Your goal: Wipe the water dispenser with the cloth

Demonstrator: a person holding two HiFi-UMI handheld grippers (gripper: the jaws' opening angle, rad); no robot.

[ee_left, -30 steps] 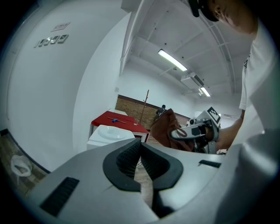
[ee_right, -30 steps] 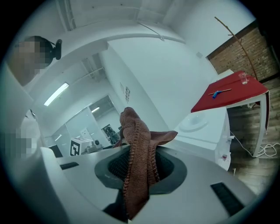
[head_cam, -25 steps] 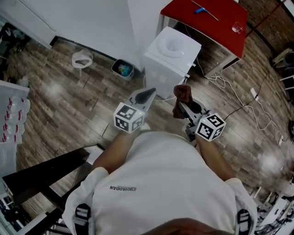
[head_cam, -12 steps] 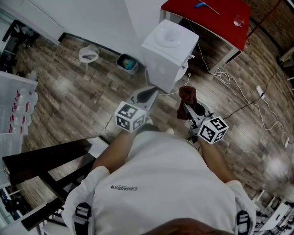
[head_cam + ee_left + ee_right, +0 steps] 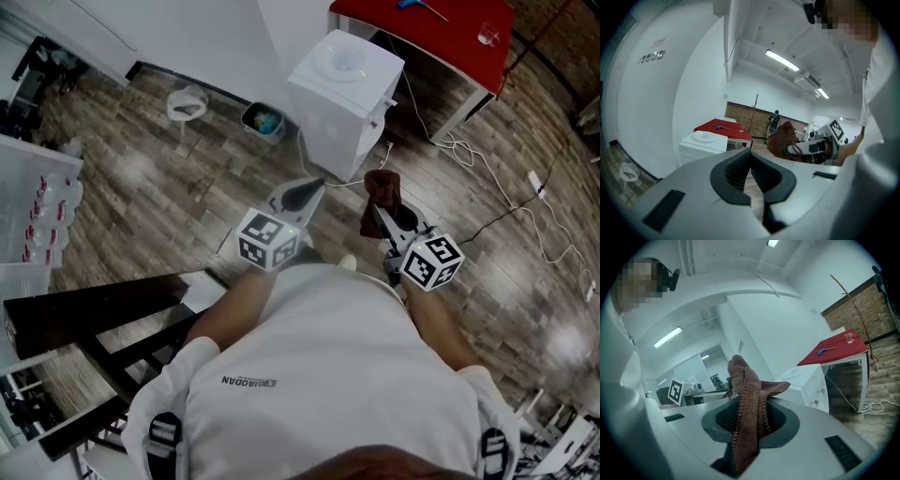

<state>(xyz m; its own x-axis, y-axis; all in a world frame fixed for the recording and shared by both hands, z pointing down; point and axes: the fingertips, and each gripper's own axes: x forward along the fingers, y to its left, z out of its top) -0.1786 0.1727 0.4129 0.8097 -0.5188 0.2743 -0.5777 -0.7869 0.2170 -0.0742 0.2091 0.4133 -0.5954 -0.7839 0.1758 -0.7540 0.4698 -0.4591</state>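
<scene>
The white water dispenser [image 5: 343,92] stands on the wood floor against the wall, ahead of me; it also shows in the left gripper view [image 5: 704,145] and the right gripper view [image 5: 806,378]. My right gripper [image 5: 379,212] is shut on a brown cloth [image 5: 381,192], which hangs bunched out of the jaws [image 5: 746,408]. My left gripper [image 5: 310,190] is shut with nothing in it, its pads [image 5: 740,171] pressed together. Both grippers hang a short way in front of the dispenser, apart from it.
A red table [image 5: 433,37] with a blue tool and a glass stands behind the dispenser. Cables [image 5: 469,159] trail over the floor to the right. A small bin [image 5: 262,121] and a white bowl-like thing [image 5: 188,103] lie left of the dispenser. Dark furniture [image 5: 84,314] stands at lower left.
The dispenser has shifted up and slightly left in the head view as I step nearer. Both grippers keep their pose, the cloth still held.
</scene>
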